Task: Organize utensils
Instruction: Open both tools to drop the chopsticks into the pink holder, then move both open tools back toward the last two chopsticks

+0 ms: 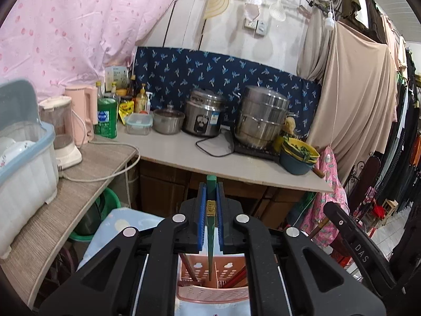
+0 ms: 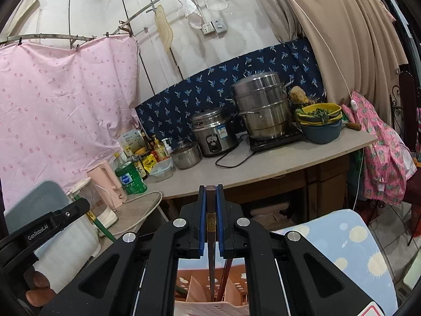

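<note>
My left gripper (image 1: 211, 187) is shut on a green chopstick (image 1: 210, 226) with a gold band. The stick hangs upright with its tip inside the pink perforated utensil holder (image 1: 210, 292) below. My right gripper (image 2: 210, 188) is shut on a dark brown chopstick (image 2: 211, 237) with a gold band. Its tip points down into the same pink holder (image 2: 210, 308), beside other reddish chopsticks (image 2: 225, 279). The left gripper's body (image 2: 47, 226) and its green stick (image 2: 101, 227) show at the left of the right wrist view. The right gripper's body (image 1: 355, 245) shows at the right of the left wrist view.
The holder stands on a light blue patterned cloth (image 2: 342, 247). Behind are a counter (image 1: 184, 155) with a rice cooker (image 1: 205, 115), a steel steamer pot (image 1: 260, 115), stacked bowls (image 1: 298, 155), bottles and a blender (image 1: 61, 134). A dish box (image 1: 23, 163) is at left.
</note>
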`<state>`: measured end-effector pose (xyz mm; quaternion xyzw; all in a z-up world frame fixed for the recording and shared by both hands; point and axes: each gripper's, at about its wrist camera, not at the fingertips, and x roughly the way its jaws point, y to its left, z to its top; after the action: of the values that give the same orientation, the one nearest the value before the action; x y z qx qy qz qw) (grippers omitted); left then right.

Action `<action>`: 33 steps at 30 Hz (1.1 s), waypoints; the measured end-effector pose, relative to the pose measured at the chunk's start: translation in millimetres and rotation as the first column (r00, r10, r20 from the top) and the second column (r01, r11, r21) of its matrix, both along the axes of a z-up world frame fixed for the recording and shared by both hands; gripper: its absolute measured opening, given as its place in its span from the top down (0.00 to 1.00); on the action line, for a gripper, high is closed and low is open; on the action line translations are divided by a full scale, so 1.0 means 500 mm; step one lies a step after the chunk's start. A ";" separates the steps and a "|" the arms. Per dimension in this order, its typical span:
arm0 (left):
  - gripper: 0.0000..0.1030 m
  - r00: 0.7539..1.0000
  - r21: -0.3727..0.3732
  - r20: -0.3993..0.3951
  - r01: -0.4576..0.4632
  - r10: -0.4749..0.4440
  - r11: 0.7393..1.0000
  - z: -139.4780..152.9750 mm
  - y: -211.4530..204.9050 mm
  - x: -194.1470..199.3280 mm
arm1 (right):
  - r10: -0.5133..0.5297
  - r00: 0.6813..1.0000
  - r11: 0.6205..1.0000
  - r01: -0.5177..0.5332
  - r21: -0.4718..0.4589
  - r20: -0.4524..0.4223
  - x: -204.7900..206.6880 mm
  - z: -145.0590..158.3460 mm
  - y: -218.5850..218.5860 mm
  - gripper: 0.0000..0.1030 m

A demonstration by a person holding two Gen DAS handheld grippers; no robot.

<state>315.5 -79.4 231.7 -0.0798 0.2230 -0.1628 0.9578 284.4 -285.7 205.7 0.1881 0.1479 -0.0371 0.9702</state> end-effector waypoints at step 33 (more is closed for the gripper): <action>0.49 0.999 0.055 -0.033 -0.025 0.027 0.998 -0.093 0.093 -0.187 | 0.047 0.998 0.995 -0.050 -0.086 -0.031 -0.258 -0.046 0.061 0.72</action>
<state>221.9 -32.9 185.4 -0.0592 0.2426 -0.1426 0.9578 155.5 -255.1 182.6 0.1415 0.1646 -0.0226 0.9759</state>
